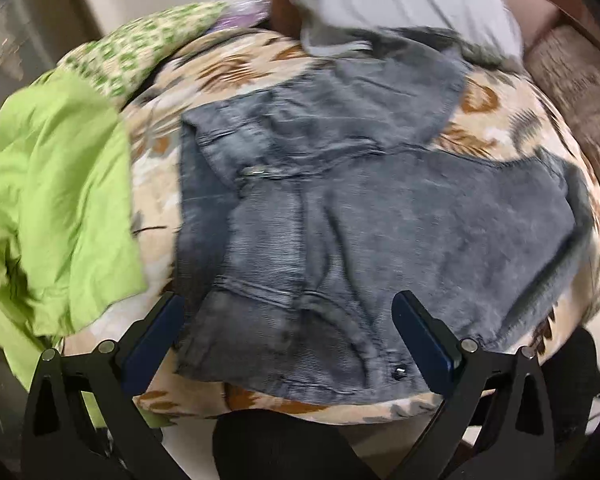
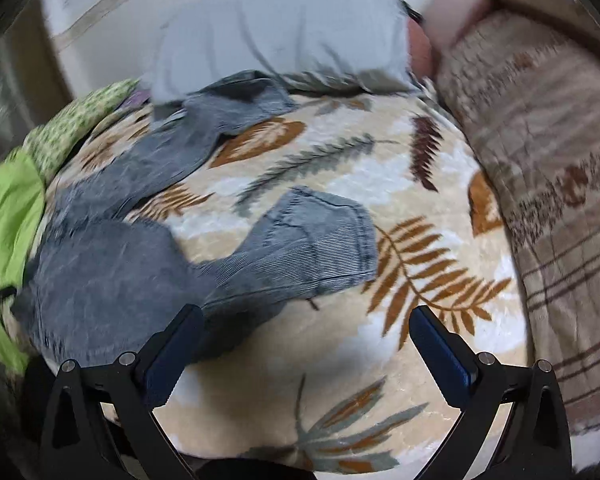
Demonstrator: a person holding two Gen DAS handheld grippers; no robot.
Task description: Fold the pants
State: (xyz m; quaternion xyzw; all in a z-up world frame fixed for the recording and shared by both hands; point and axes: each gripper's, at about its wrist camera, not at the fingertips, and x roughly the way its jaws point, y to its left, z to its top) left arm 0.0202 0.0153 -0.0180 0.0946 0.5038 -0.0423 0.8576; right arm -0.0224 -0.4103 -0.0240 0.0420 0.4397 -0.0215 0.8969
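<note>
Grey corduroy pants (image 1: 340, 216) lie spread on a leaf-patterned blanket (image 1: 228, 64), waistband nearest me with a metal button (image 1: 399, 370) at its edge. My left gripper (image 1: 288, 308) hovers open over the waistband, holding nothing. In the right wrist view the same pants (image 2: 112, 272) lie to the left, one leg (image 2: 312, 240) reaching toward the middle, the other running up to the far left. My right gripper (image 2: 306, 320) stands open above the bare blanket (image 2: 420, 184) beside that leg, its left finger (image 2: 176, 344) over the cloth's edge.
A lime green garment (image 1: 60, 200) is heaped at the left, with a green-dotted cloth (image 1: 140, 48) behind it. A light grey pillow (image 2: 284, 36) lies at the far end over the pants' leg. A brown striped blanket (image 2: 560, 200) is piled along the right.
</note>
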